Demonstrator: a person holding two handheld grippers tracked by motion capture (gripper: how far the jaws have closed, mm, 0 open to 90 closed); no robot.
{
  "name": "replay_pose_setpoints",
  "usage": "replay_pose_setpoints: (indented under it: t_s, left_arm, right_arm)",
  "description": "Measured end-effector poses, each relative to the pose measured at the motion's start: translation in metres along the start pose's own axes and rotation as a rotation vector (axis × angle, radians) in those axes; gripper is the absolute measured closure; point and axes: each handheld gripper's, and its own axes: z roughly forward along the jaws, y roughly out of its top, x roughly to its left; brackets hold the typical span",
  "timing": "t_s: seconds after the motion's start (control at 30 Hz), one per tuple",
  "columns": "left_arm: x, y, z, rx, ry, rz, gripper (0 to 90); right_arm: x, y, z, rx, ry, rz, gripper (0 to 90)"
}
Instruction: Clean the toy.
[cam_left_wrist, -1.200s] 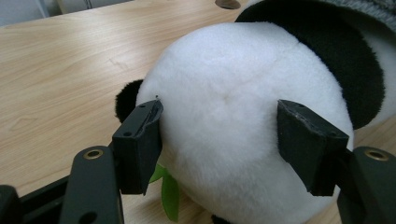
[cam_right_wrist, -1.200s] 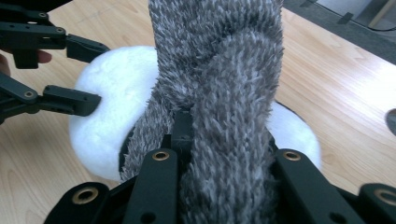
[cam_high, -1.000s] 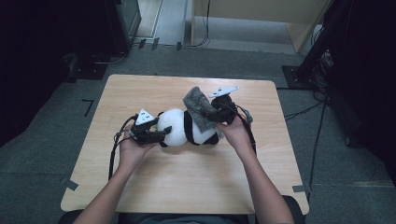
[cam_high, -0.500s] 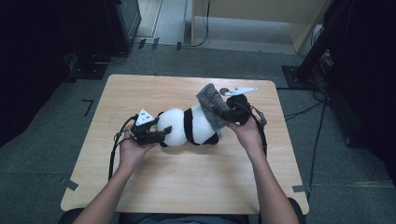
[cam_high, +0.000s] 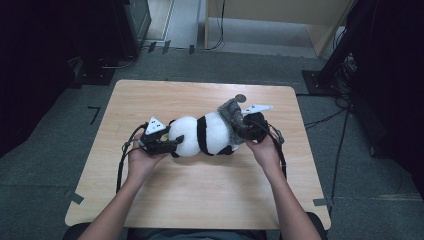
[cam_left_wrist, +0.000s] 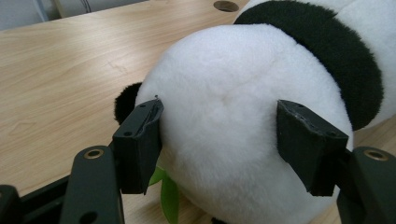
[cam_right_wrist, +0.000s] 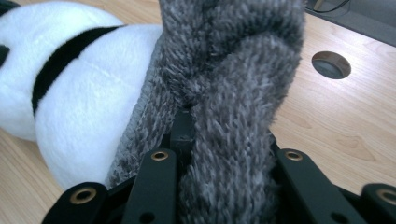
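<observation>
A black-and-white panda plush (cam_high: 200, 135) lies on its side on the wooden table (cam_high: 200, 200). My left gripper (cam_high: 172, 142) is shut on its white head (cam_left_wrist: 233, 116), one jaw pressing in on each side. A green leaf (cam_left_wrist: 170, 196) pokes out under the head. At the panda's other end, my right gripper (cam_high: 242, 127) holds a grey knitted piece (cam_high: 231, 115). The bunched knit (cam_right_wrist: 233, 70) fills the space between the jaws and hides the pads. These jaws have just been opening a little with the knit still between them. The panda's body (cam_right_wrist: 70, 93) lies just beyond.
A round cable hole (cam_high: 241, 97) is in the table just behind the grey knit, also in the right gripper view as a hole (cam_right_wrist: 331, 64). Bare wood lies in front of the plush. Dark equipment and cables stand on the floor around the table.
My right hand has moved right and down toward the table with the grey knit. The panda's body now lies stretched out further right. The left hand has stayed put.
</observation>
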Motion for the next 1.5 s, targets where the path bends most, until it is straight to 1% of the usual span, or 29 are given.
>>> replay_pose_setpoints:
  t_s: [0.07, 0.1, 0.27, 0.33, 0.37, 0.47, 0.53, 0.6, 0.7, 0.73, 0.83, 0.87, 0.97, 1.03, 1.07, 1.13, 1.17, 1.2, 1.27, 1.33, 1.4, 1.43, 1.5]
  left_arm:
    - [0.000, 0.000, 0.000, 0.006, 0.000, -0.003, 32.9]
    - [0.000, 0.000, 0.000, 0.008, 0.001, -0.003, 32.9]
    - [0.000, 0.000, 0.001, 0.010, 0.002, 0.001, 32.9]
    - [0.000, 0.000, 0.001, 0.007, 0.002, -0.004, 33.0]
    - [0.000, 0.000, 0.001, 0.007, 0.000, -0.007, 33.0]
    - [0.002, 0.000, 0.001, 0.006, -0.011, -0.013, 33.7]
    - [0.002, 0.000, 0.001, 0.005, -0.013, -0.014, 33.8]
    - [0.002, 0.000, 0.001, 0.004, -0.014, -0.016, 33.9]
    - [0.003, 0.001, 0.001, 0.004, -0.016, -0.017, 34.0]
    - [0.003, 0.001, 0.001, 0.004, -0.017, -0.018, 34.0]
    - [0.004, 0.001, 0.002, 0.004, -0.020, -0.020, 33.9]
    - [0.004, 0.001, 0.002, 0.004, -0.020, -0.020, 33.9]
    - [0.005, 0.001, 0.002, 0.003, -0.021, -0.024, 34.0]
    - [0.005, 0.001, 0.002, 0.003, -0.021, -0.020, 34.0]
    - [0.005, 0.001, 0.002, 0.004, -0.022, -0.019, 34.0]
    - [0.005, 0.002, 0.002, 0.005, -0.023, -0.018, 34.0]
    - [0.005, 0.002, 0.002, 0.006, -0.023, -0.017, 34.1]
    - [0.005, 0.002, 0.002, 0.006, -0.025, -0.017, 34.1]
    - [0.006, 0.002, 0.002, 0.006, -0.028, -0.021, 34.2]
    - [0.006, 0.002, 0.002, 0.005, -0.029, -0.021, 34.3]
    - [0.006, 0.002, 0.002, 0.004, -0.031, -0.026, 34.3]
    - [0.006, 0.002, 0.002, 0.004, -0.030, -0.024, 34.2]
    - [0.006, 0.002, 0.002, 0.004, -0.028, -0.022, 34.2]
  right_arm:
    - [0.001, -0.004, 0.001, -0.028, -0.002, -0.016, 68.6]
    - [0.001, -0.005, 0.001, -0.035, 0.001, -0.008, 68.1]
    - [-0.005, -0.013, 0.004, -0.059, 0.055, 0.080, 68.0]
    - [-0.008, -0.016, 0.005, -0.060, 0.068, 0.098, 69.4]
    - [-0.009, -0.018, 0.006, -0.059, 0.068, 0.104, 69.9]
    - [-0.011, -0.022, 0.010, -0.040, 0.049, 0.103, 70.0]
    - [-0.013, -0.024, 0.012, -0.030, 0.064, 0.128, 70.2]
    - [-0.013, -0.025, 0.012, -0.034, 0.069, 0.141, 70.6]
    - [-0.013, -0.028, 0.015, -0.045, 0.063, 0.142, 70.5]
    - [-0.014, -0.030, 0.016, -0.036, 0.061, 0.146, 70.2]
    - [-0.015, -0.034, 0.025, 0.016, 0.050, 0.153, 70.4]
    - [-0.015, -0.036, 0.027, 0.026, 0.055, 0.167, 70.5]
    - [-0.016, -0.038, 0.032, 0.028, 0.066, 0.193, 70.7]
    - [-0.017, -0.039, 0.035, 0.041, 0.069, 0.204, 70.5]
    - [-0.017, -0.040, 0.037, 0.056, 0.072, 0.212, 70.3]
    - [-0.018, -0.042, 0.042, 0.095, 0.063, 0.197, 70.3]
    - [-0.017, -0.043, 0.045, 0.116, 0.061, 0.195, 70.6]
    - [-0.017, -0.044, 0.046, 0.126, 0.065, 0.195, 70.8]
    - [-0.019, -0.045, 0.048, 0.130, 0.074, 0.206, 70.9]
    - [-0.020, -0.045, 0.049, 0.134, 0.079, 0.200, 70.8]
    - [-0.023, -0.045, 0.049, 0.158, 0.062, 0.190, 70.9]
    - [-0.026, -0.046, 0.049, 0.166, 0.062, 0.193, 71.0]
    - [-0.030, -0.047, 0.047, 0.168, 0.067, 0.220, 71.2]
